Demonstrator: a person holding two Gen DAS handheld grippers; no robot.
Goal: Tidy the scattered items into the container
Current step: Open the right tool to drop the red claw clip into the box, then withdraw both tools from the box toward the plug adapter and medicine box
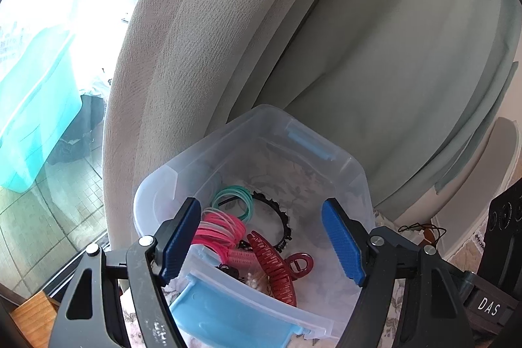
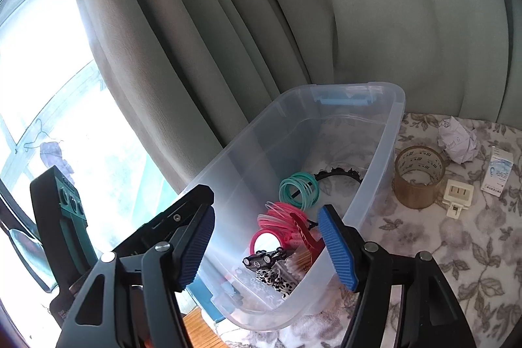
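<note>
Beside container [image 2: 375, 152]: tape roll [image 2: 419, 176] | crumpled paper [image 2: 458, 141] | small box [image 2: 499, 173]

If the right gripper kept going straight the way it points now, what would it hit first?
Probably the items piled in the bin: the red claw clip and pink hair ties lie between the open fingers of the right gripper. Depth is unclear.

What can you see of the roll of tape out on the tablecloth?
The roll of tape is a wide brownish, see-through roll with dark printed marks around its inner core. It stands on end, hole upward, on the floral tablecloth, just outside the clear bin's right wall. A small cream clip-like piece lies close at its right; whether they touch is unclear. Neither gripper is at it.
</note>
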